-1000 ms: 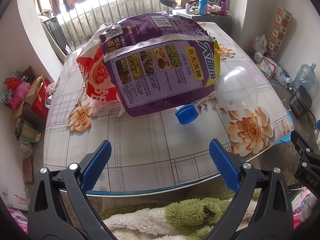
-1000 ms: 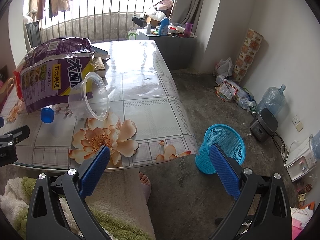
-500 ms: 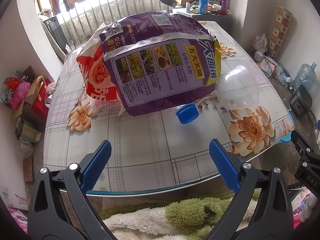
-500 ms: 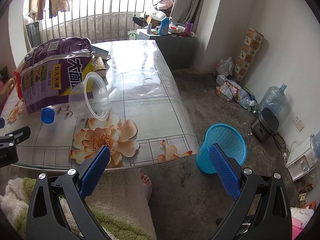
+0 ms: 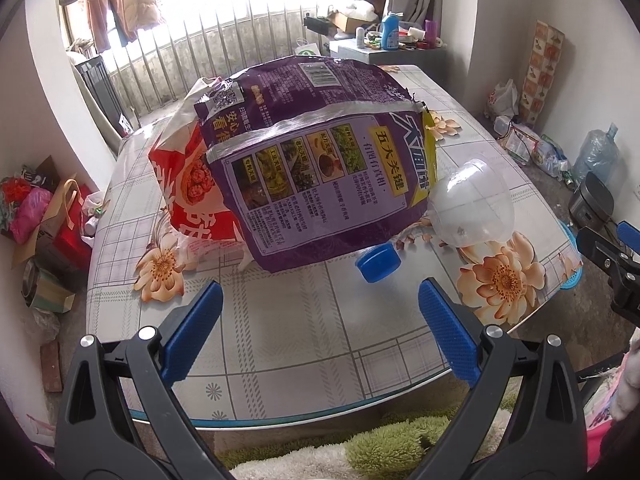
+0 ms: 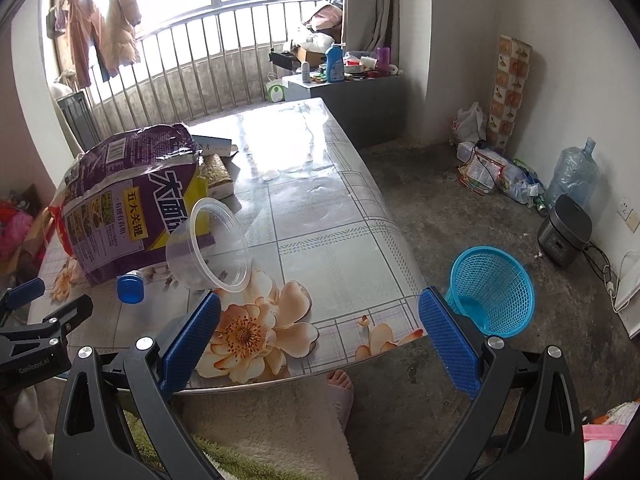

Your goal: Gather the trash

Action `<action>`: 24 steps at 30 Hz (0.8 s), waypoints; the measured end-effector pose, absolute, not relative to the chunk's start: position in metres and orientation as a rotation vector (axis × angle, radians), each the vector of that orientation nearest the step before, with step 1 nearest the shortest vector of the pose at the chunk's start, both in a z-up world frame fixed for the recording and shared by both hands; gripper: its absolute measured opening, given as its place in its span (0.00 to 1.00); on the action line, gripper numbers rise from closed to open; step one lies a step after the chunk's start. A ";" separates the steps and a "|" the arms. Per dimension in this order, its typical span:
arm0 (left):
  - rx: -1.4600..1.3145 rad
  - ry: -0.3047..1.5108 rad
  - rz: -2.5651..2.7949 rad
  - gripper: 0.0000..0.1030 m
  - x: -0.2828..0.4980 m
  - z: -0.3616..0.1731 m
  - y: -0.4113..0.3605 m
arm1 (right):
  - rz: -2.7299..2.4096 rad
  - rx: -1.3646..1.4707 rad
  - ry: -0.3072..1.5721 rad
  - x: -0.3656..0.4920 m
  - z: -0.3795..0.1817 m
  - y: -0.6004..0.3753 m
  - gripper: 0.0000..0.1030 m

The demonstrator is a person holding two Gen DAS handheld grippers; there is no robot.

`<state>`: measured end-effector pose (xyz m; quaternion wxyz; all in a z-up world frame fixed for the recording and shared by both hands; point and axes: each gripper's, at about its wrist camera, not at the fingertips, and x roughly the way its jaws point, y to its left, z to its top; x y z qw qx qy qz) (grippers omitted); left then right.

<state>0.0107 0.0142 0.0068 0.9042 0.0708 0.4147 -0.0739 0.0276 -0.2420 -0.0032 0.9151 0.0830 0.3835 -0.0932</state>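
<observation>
On the floral glass-topped table [image 5: 280, 344], a crumpled purple plastic bag [image 5: 320, 168] printed "五大关键" lies beside a blue bottle cap [image 5: 378, 268] and a tipped clear plastic tub [image 6: 208, 246]. The left gripper [image 5: 320, 332] and right gripper [image 6: 320, 336] both gape wide, holding nothing; the left's frame reads "GenRoboAI".

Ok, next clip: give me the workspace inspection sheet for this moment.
Surface: floral table, glossy cover.
Job's things: purple bag, red bag behind it, clear tub on its side, blue cap; blue basket on floor.
Clutter: box behind the bags.
Grippers: left gripper and right gripper open, empty.
Cables: cord by rice cooker.
Surroundings: water jug, cluttered cabinet.
</observation>
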 end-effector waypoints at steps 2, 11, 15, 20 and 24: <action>0.139 0.822 -0.167 0.91 0.014 0.011 0.019 | -0.158 0.209 0.775 0.035 0.000 -0.242 0.94; -0.012 0.720 -0.221 0.91 0.038 0.019 0.066 | 0.021 0.280 0.776 0.074 -0.003 -0.214 0.80; -0.140 0.710 -0.257 0.76 0.061 0.022 0.094 | 0.090 0.307 0.815 0.089 -0.011 -0.205 0.70; -0.264 0.742 -0.340 0.68 0.094 0.016 0.112 | 0.143 0.329 0.842 0.102 -0.016 -0.202 0.60; -0.317 0.771 -0.348 0.68 0.117 0.006 0.121 | 0.179 0.342 0.885 0.111 -0.025 -0.198 0.53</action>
